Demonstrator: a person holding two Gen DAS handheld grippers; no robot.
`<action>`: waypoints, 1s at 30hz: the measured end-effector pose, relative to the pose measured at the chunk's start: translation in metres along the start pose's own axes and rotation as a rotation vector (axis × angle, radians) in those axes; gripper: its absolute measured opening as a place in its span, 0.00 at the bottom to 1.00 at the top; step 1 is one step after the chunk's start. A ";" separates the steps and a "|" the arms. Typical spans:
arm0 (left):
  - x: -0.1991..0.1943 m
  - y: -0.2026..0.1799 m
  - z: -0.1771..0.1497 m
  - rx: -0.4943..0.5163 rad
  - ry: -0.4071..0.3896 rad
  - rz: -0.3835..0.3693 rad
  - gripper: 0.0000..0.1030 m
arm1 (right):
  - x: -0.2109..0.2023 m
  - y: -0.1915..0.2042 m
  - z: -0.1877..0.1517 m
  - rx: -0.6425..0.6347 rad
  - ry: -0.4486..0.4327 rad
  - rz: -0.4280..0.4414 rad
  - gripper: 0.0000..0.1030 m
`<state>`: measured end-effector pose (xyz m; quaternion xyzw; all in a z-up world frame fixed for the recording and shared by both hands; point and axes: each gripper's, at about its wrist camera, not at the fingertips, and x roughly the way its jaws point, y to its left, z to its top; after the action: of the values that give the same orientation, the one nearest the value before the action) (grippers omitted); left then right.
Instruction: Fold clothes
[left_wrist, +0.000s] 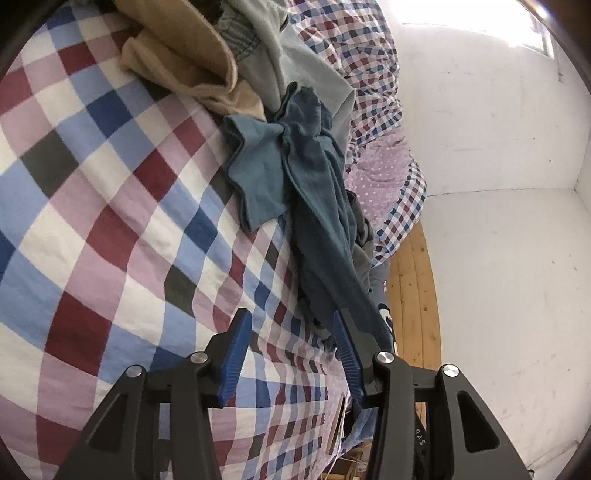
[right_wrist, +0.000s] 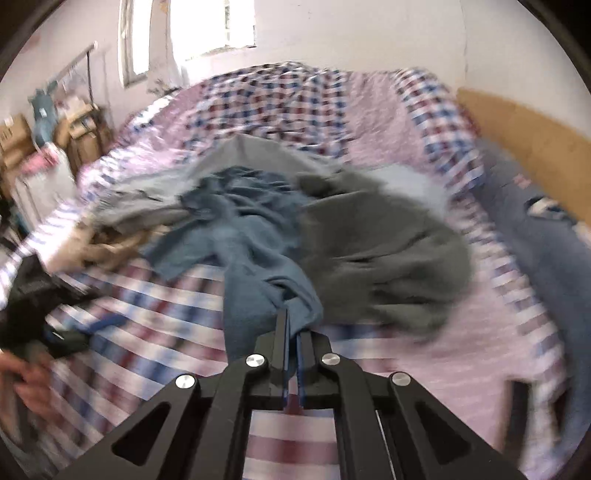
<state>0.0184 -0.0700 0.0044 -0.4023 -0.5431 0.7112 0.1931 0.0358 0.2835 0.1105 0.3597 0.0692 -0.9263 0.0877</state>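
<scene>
Right gripper (right_wrist: 291, 325) pinches the blue garment (right_wrist: 255, 236); left gripper (left_wrist: 291, 325) gapes wide just beside it

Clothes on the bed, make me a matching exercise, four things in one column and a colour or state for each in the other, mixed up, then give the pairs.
Column one:
1. left gripper
2. right gripper
3. tan garment
4. checked bedspread

Column two:
A. lies under the clothes pile
B. jaws apart, holding nothing
C. bunched at the far end of the pile
D. shut on the blue shirt

Pairs: 1-B, 2-D, 3-C, 4-A
</scene>
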 end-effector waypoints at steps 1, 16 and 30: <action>-0.002 -0.001 0.000 0.003 -0.003 -0.003 0.48 | -0.001 -0.008 -0.002 -0.023 0.014 -0.044 0.00; -0.027 -0.008 0.009 0.030 -0.029 -0.032 0.48 | 0.033 -0.063 -0.052 0.077 0.205 -0.249 0.30; -0.037 -0.015 0.012 0.044 -0.056 -0.024 0.76 | 0.001 0.037 -0.027 -0.099 0.020 -0.169 0.45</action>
<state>0.0289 -0.0984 0.0330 -0.3716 -0.5372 0.7316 0.1952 0.0605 0.2519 0.0880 0.3571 0.1458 -0.9223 0.0261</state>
